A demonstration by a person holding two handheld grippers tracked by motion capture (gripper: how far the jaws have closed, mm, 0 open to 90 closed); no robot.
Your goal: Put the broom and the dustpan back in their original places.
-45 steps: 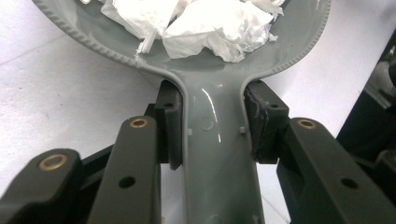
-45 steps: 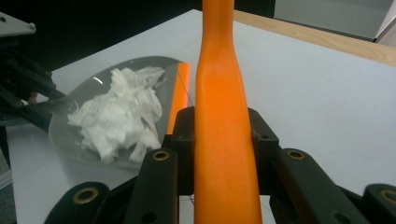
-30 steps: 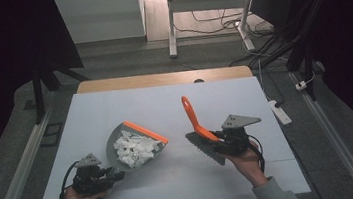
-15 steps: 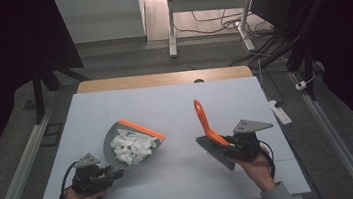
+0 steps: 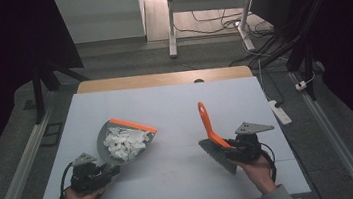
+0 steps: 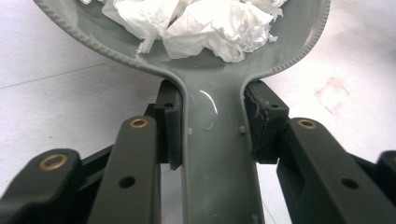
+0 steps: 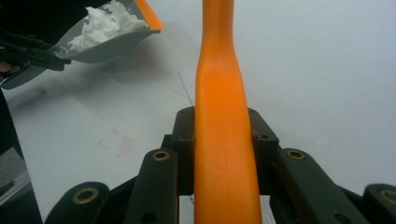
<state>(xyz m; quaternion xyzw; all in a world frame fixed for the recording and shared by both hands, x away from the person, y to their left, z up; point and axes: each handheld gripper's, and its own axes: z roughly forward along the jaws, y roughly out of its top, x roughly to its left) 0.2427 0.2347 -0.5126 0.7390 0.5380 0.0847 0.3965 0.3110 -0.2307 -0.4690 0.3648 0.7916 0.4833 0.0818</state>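
Item: grey dustpan with orange lip, loaded with white paper scraps, on the table left of centre; left gripper pinches its handle. Right gripper clamps the orange-handled brush. Handling advice: the pan is best kept level so scraps stay put. No legible writing or brand.

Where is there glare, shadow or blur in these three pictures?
High view: the room around the white table is dark, with one bright patch at the top. Left gripper view: a small glare spot on the grey dustpan handle, and sharp paper scraps. Right gripper view: the near orange brush handle looks soft.
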